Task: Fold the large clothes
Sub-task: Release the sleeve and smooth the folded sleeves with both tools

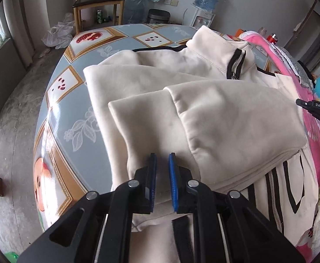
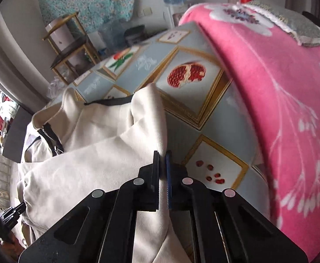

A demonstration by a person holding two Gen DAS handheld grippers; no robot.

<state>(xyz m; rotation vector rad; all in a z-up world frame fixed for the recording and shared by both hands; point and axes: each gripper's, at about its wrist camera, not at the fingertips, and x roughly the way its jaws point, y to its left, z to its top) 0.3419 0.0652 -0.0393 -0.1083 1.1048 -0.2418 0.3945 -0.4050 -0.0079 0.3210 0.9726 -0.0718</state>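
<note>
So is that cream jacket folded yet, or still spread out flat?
Partly folded. The cream jacket has a sleeve and side panels doubled over its body, layered edges showing, while its collar and striped hem remain unfolded on the table.

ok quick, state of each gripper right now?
Left gripper: shut on the cream jacket, fabric between the fingers.
Right gripper: shut on the jacket's edge.

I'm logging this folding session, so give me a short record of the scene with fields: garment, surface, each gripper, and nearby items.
garment: cream jacket with black zipper, partly folded
surface: table with fruit-print cloth
left gripper: shut on the jacket's near edge
right gripper: shut on a fold of the jacket
nearby: pink blanket beside the jacket; chair behind the table
</note>
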